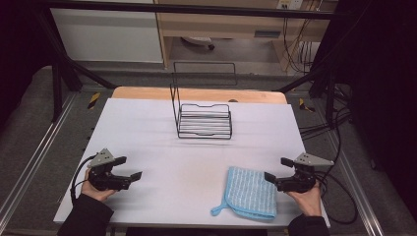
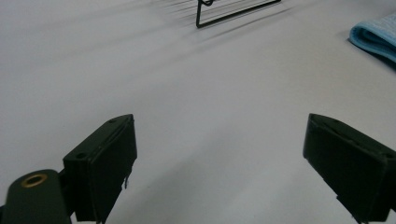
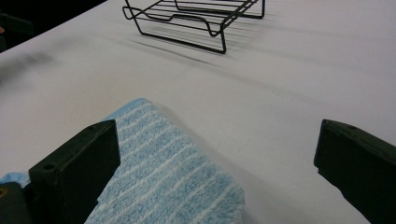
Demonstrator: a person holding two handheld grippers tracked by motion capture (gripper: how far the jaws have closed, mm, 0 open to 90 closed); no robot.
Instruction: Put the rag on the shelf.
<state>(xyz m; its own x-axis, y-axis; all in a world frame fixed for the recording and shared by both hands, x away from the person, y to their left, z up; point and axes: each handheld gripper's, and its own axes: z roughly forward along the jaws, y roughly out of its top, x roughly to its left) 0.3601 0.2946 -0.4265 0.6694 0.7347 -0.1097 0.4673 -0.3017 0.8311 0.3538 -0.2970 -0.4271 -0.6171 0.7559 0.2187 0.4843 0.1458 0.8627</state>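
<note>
The blue cloth (image 1: pixel 251 192) lies flat on the table (image 1: pixel 162 128) at about nine o'clock from the right gripper (image 1: pixel 274 169) (its jaws wide open, holding nothing), its long side running toward the person, far from the open, empty left gripper (image 1: pixel 130 168).

The high view looks down from above; both gripper views sit low, sharing the rack (image 1: pixel 204 120) (image 2: pixel 233 11) (image 3: pixel 196 21) and the cloth (image 1: pixel 251 192) (image 2: pixel 376 39) (image 3: pixel 163 172).

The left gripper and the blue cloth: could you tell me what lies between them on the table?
Nothing: in the high view the stretch of white table between the left gripper and the blue cloth is bare.
</note>
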